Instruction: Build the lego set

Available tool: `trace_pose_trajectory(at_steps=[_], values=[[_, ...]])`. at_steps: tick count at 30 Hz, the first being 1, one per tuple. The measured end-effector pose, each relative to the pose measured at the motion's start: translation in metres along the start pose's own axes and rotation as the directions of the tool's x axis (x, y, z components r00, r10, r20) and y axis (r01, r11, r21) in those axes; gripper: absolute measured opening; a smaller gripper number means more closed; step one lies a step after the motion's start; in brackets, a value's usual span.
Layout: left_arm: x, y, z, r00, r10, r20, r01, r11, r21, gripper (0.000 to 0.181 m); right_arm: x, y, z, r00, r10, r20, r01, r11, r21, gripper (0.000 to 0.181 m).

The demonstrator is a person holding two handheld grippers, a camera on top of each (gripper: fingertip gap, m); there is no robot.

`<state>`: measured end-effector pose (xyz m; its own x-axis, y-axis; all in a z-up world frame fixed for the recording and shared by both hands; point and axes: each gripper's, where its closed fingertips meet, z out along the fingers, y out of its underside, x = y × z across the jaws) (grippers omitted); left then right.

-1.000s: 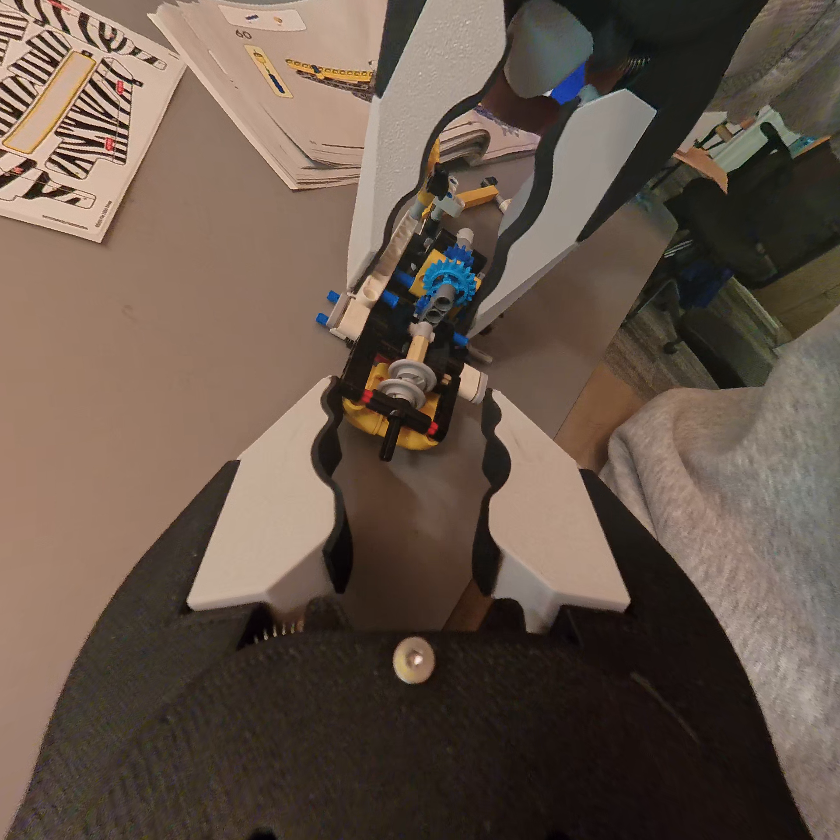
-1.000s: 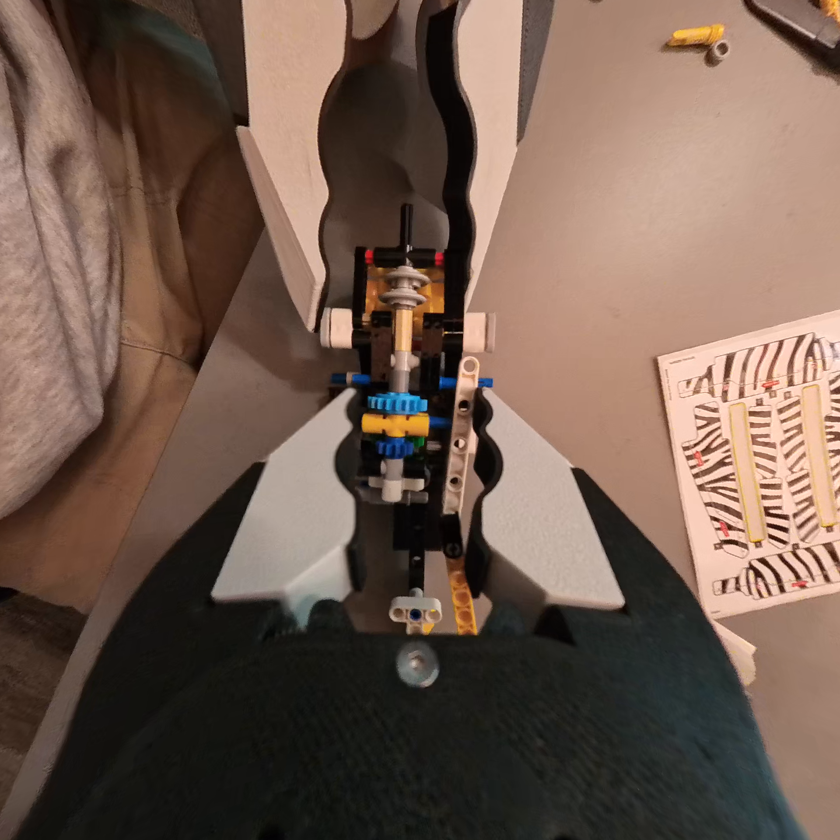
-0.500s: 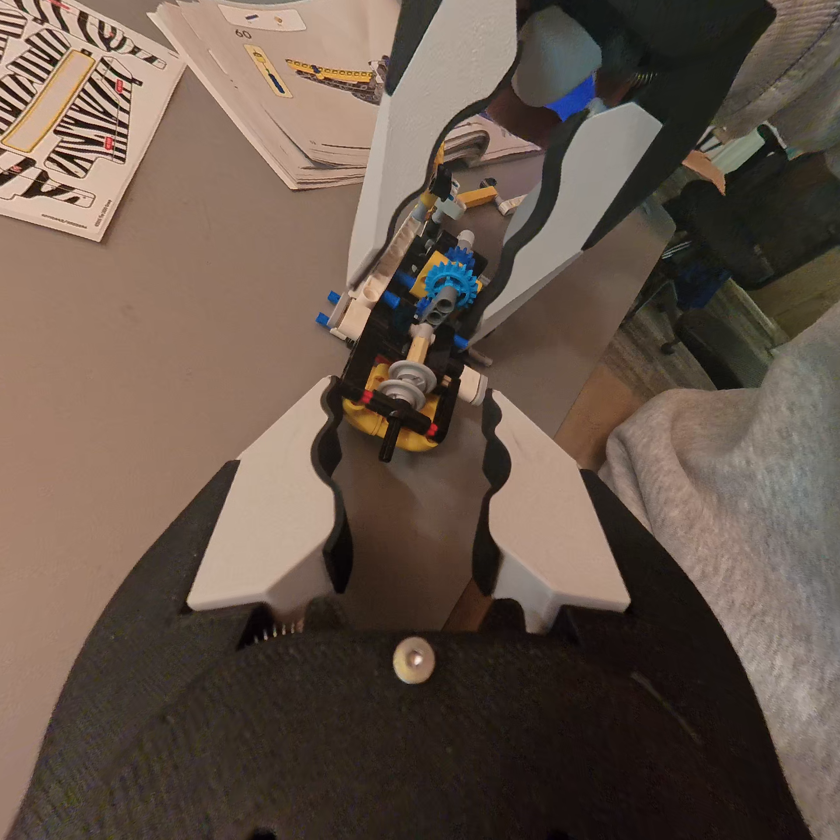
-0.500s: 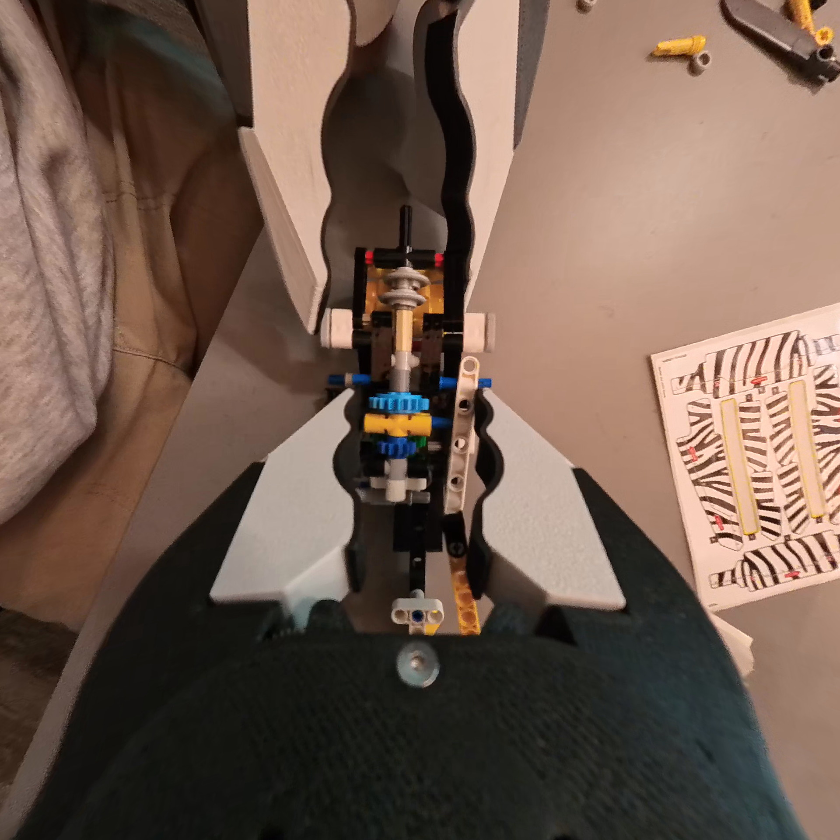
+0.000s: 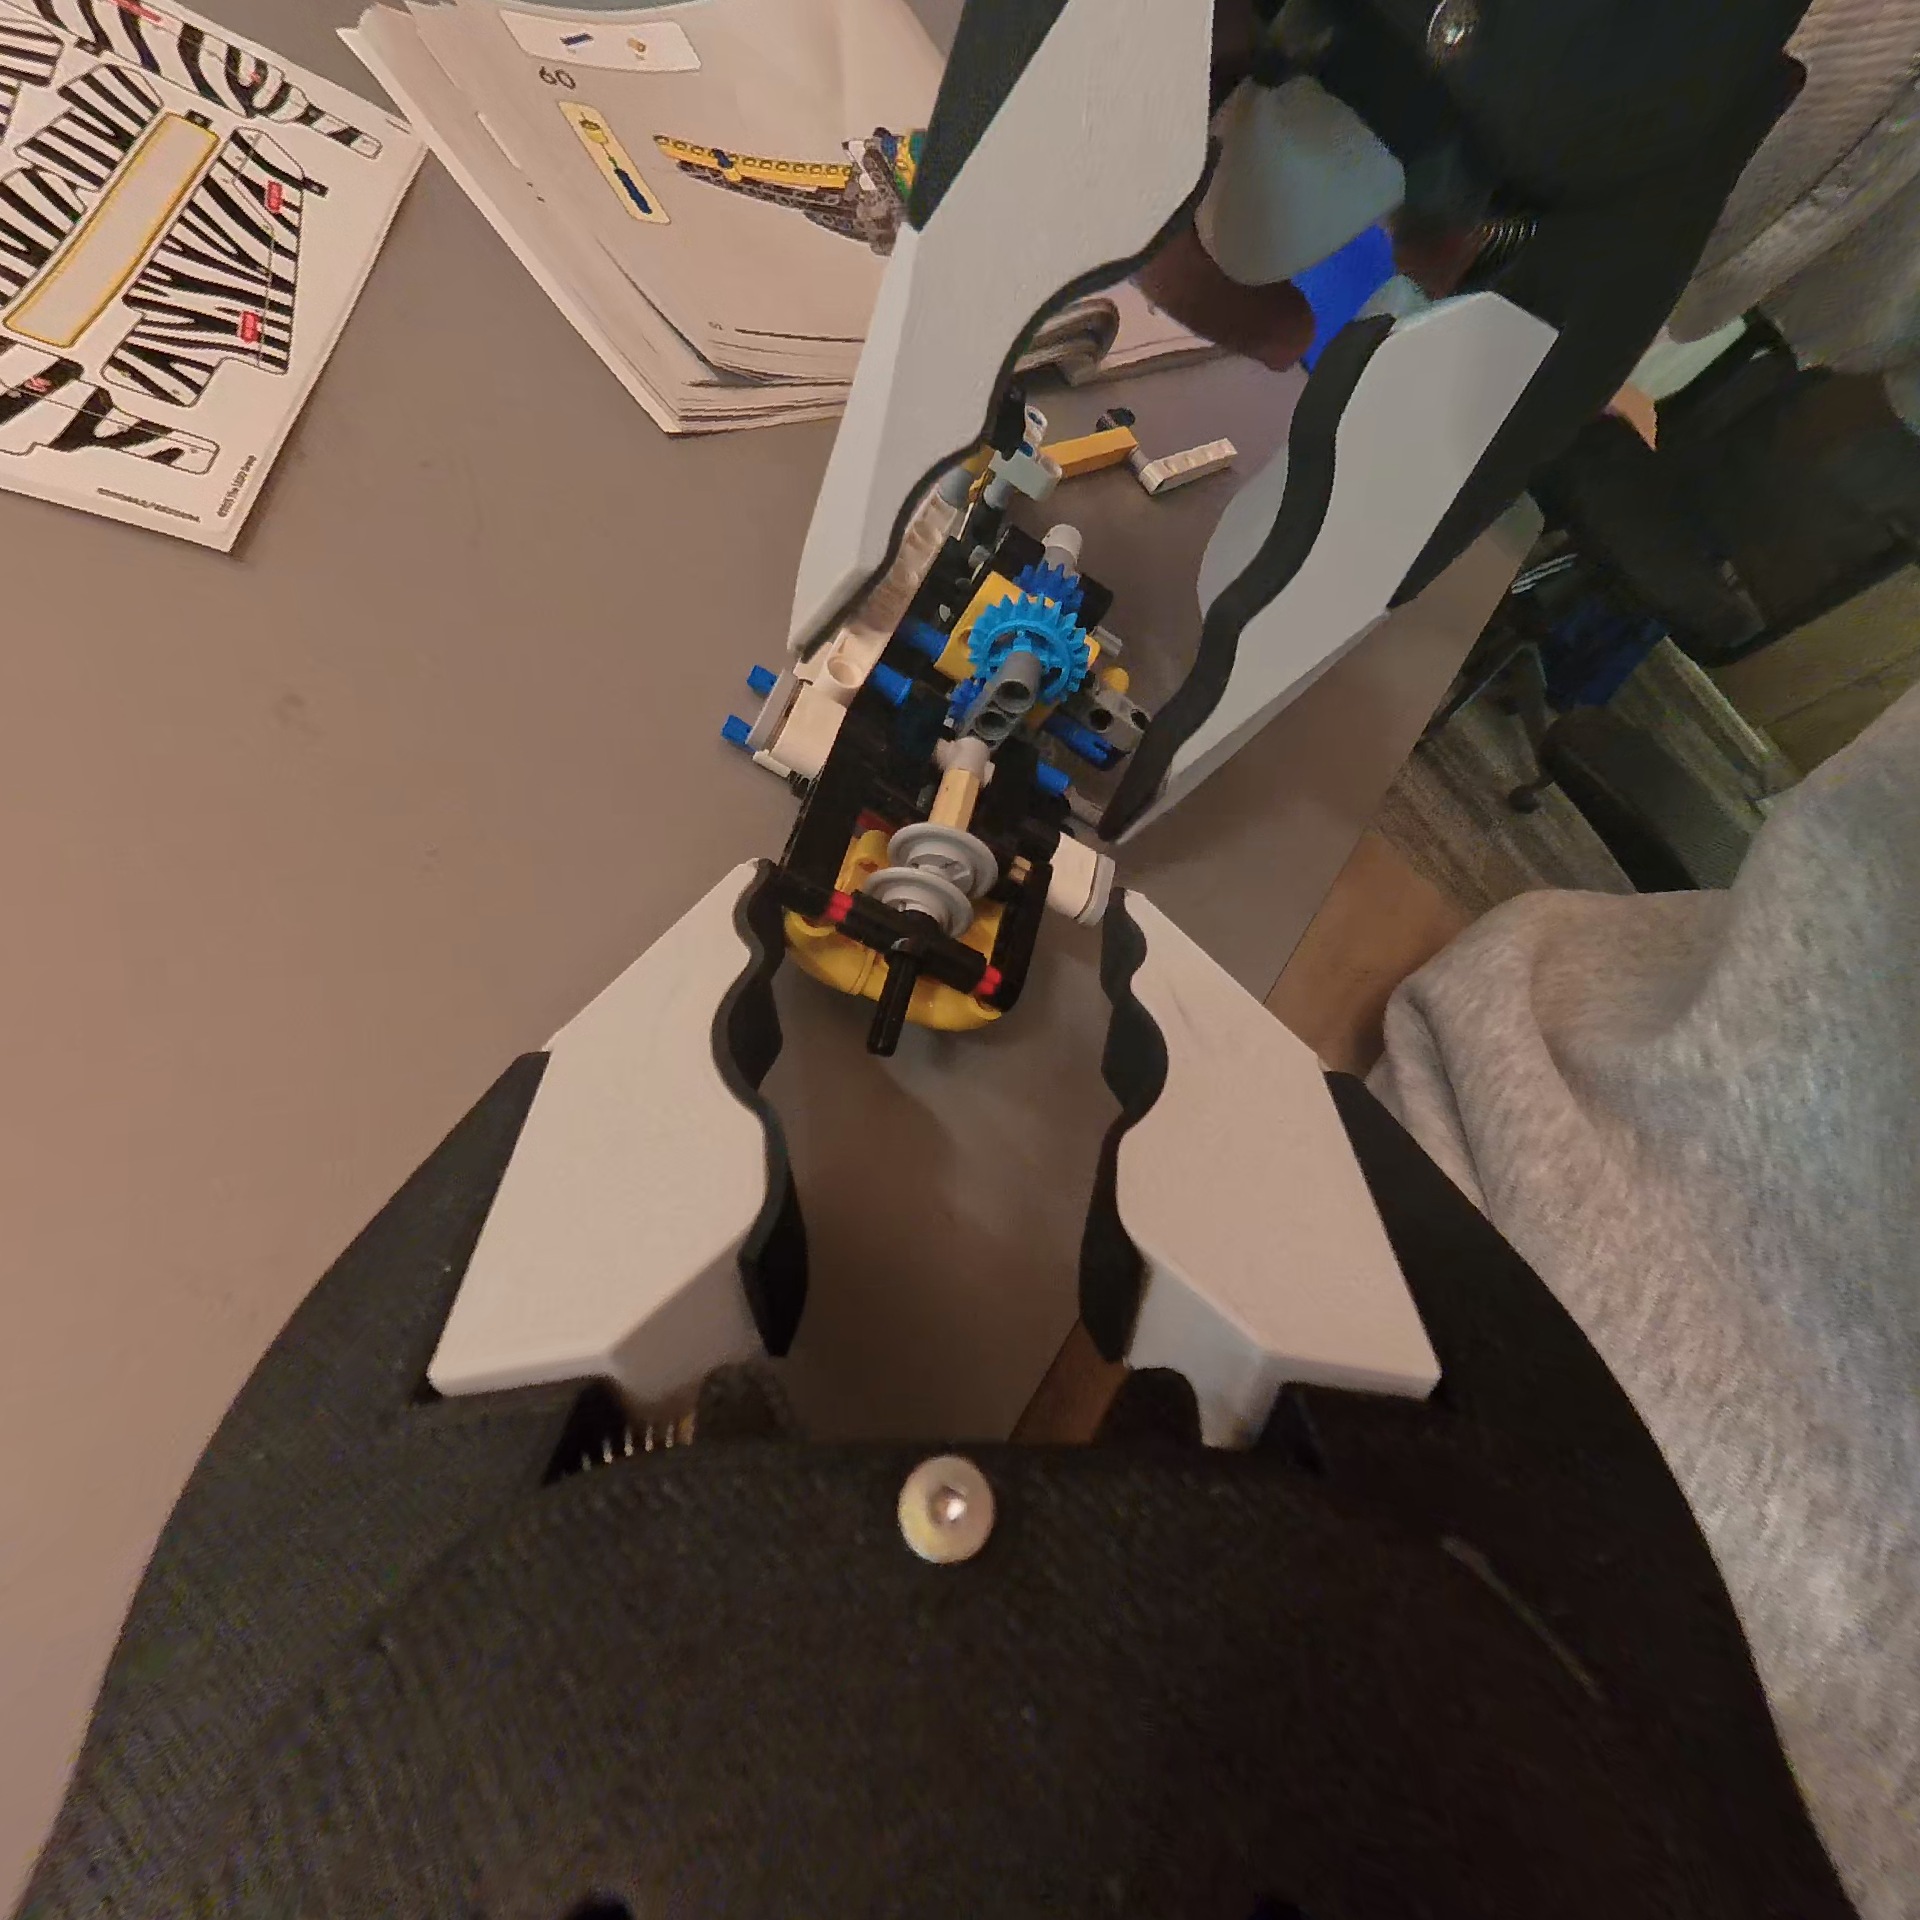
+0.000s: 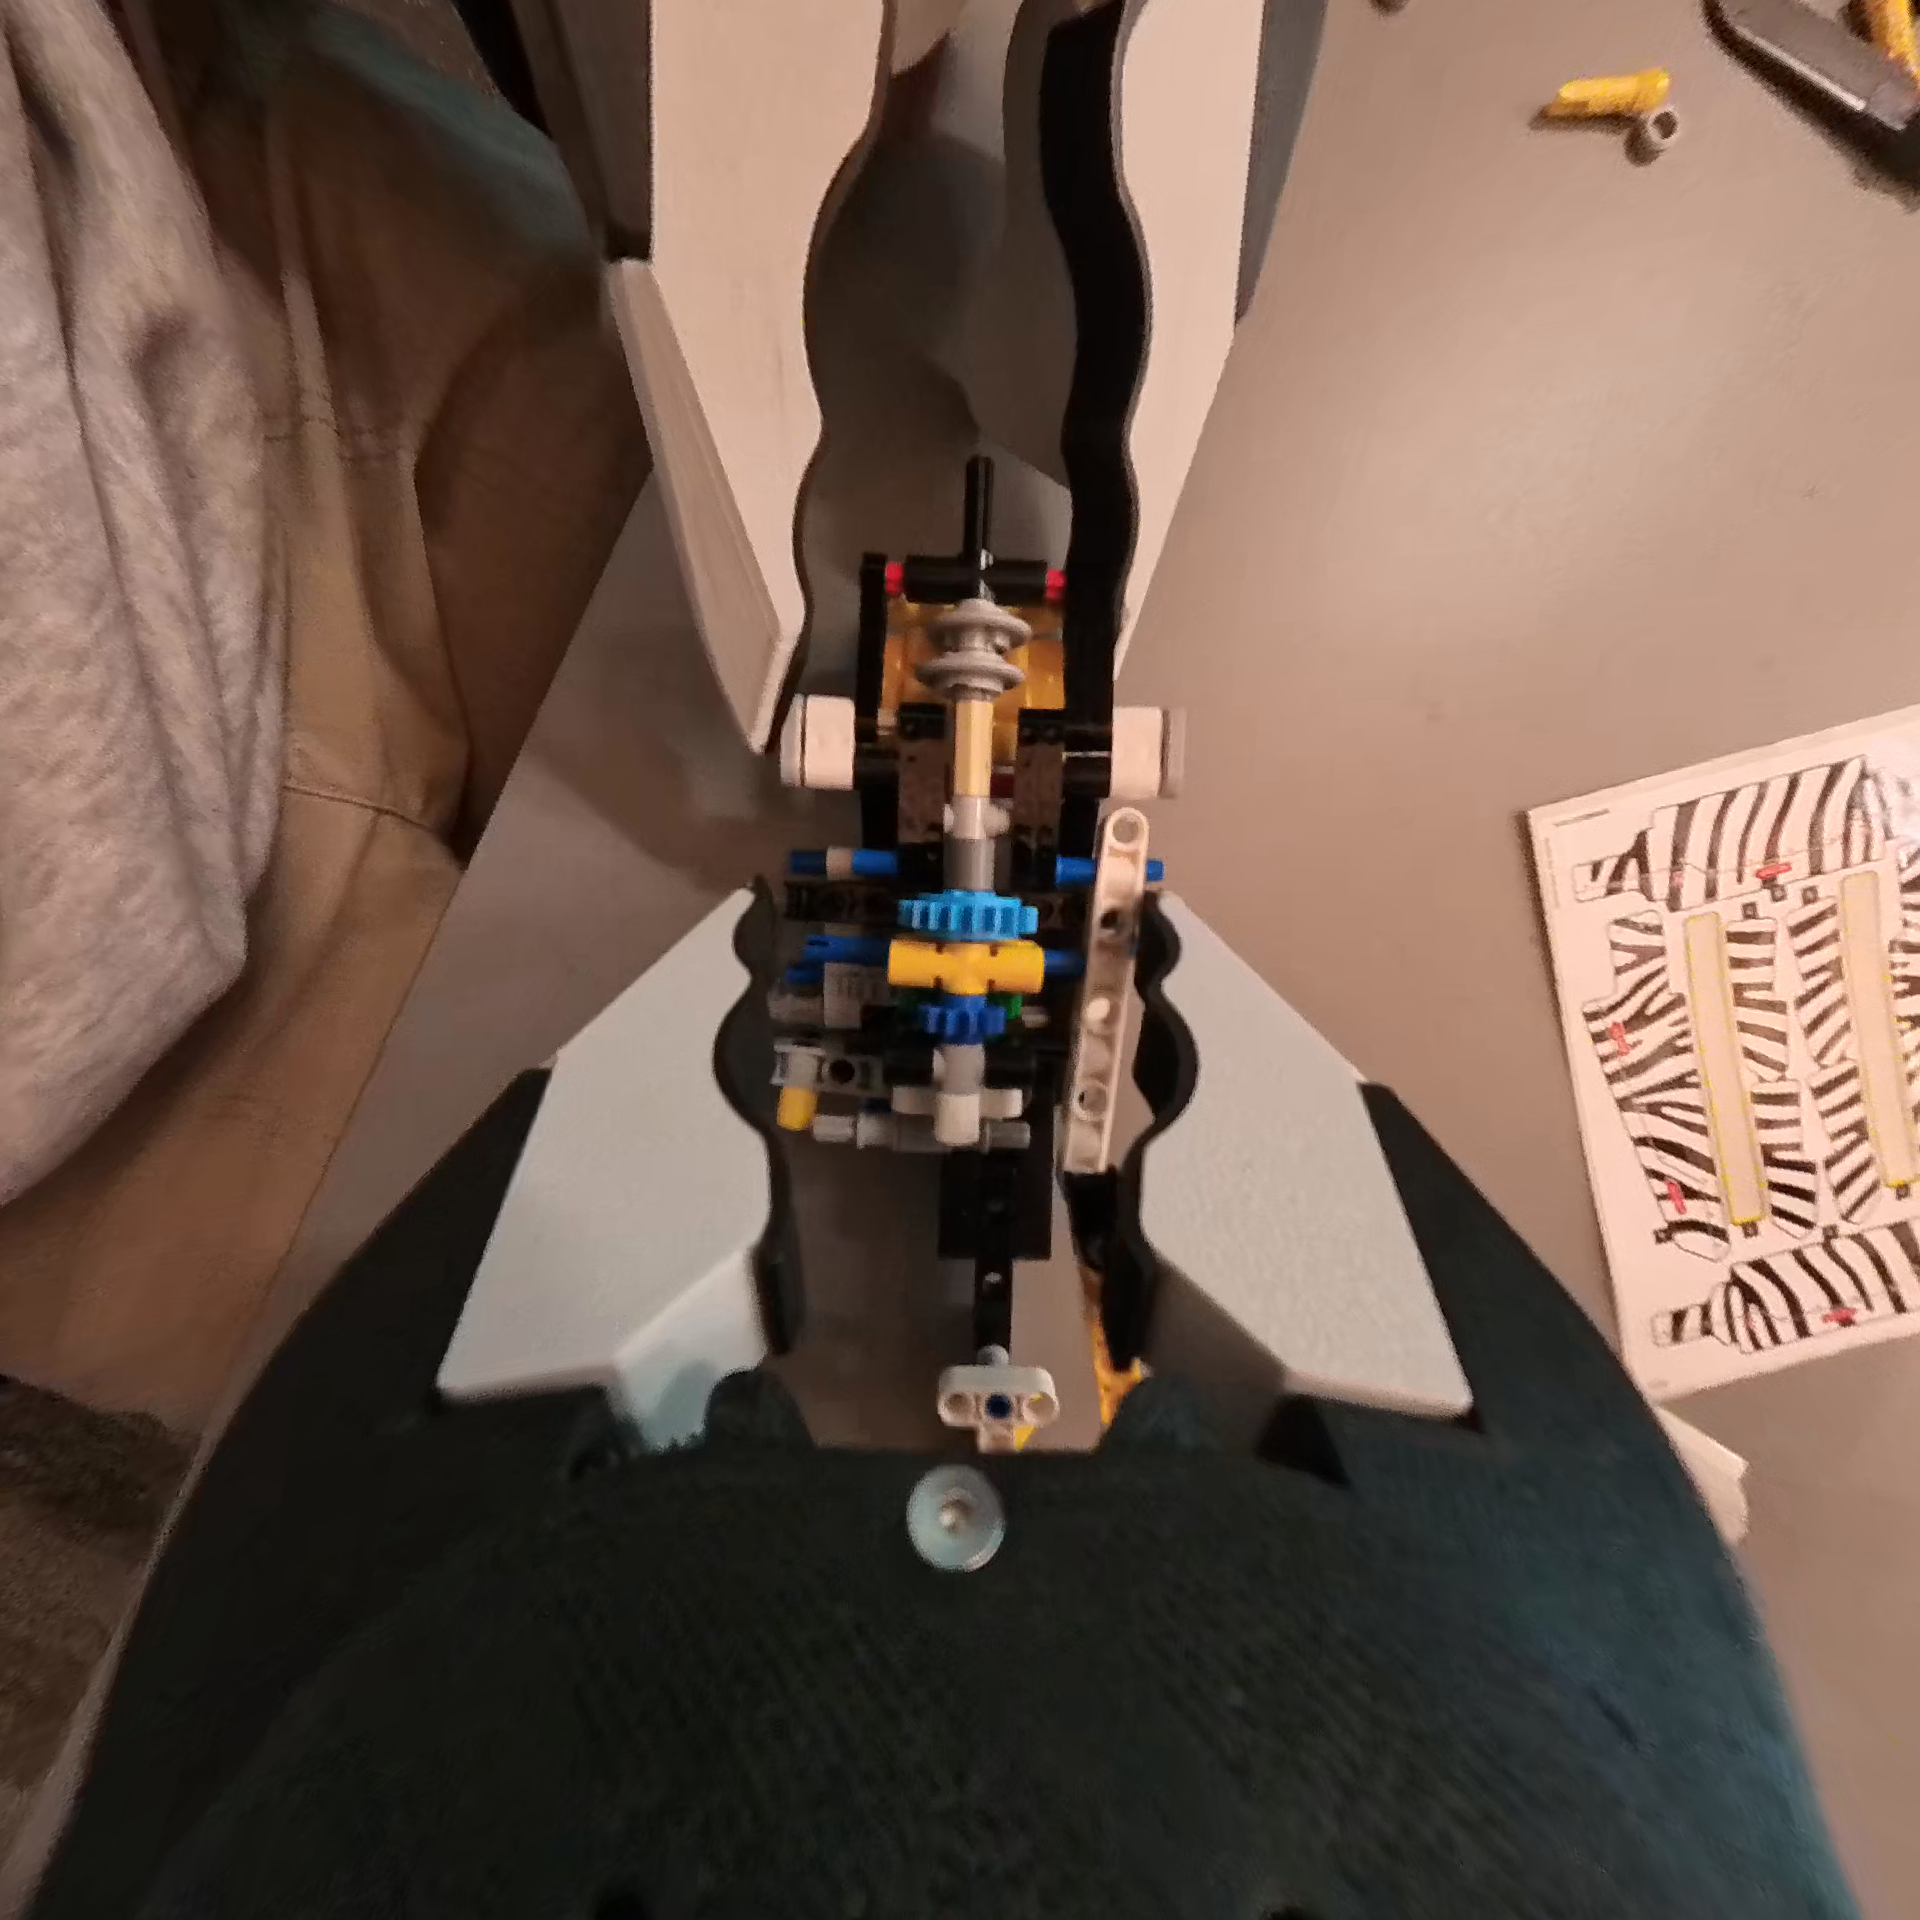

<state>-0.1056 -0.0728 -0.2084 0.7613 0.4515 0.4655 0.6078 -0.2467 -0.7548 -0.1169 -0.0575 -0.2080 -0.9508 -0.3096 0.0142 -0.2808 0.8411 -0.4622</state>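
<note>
Grey counter carries the lego gear assembly, right gripper released around it, left gripper released at its 12 o'clock end.

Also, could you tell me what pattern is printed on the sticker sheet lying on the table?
Black-and-white zebra stripes with pale yellow panels; the sticker sheet shows best in the right wrist view.

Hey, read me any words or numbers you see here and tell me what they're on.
Booklet: a printed page number near the top; I don't read writing out.
Sticker sheet: fine print along its edge, too small to read.
Lego model: no writing visible.
</note>
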Motion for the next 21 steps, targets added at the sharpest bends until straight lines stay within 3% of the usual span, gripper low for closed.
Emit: trace_pose_trajectory(at_steps=[6,21], values=[[0.0002,0.0,0.0,1.0,0.001,-0.001,-0.001,1.0,0.0,0.06,0.0075,-0.0075,0.0018,0.999,-0.001,-0.044,0.003,0.999,0.049,0.052],[0.0006,-0.0003,-0.0002,1.0,-0.009,-0.007,0.009,1.0,0.003,0.06,0.0056,-0.0078,0.0015,0.999,-0.008,-0.032,0.01,0.998,0.068,0.049]])
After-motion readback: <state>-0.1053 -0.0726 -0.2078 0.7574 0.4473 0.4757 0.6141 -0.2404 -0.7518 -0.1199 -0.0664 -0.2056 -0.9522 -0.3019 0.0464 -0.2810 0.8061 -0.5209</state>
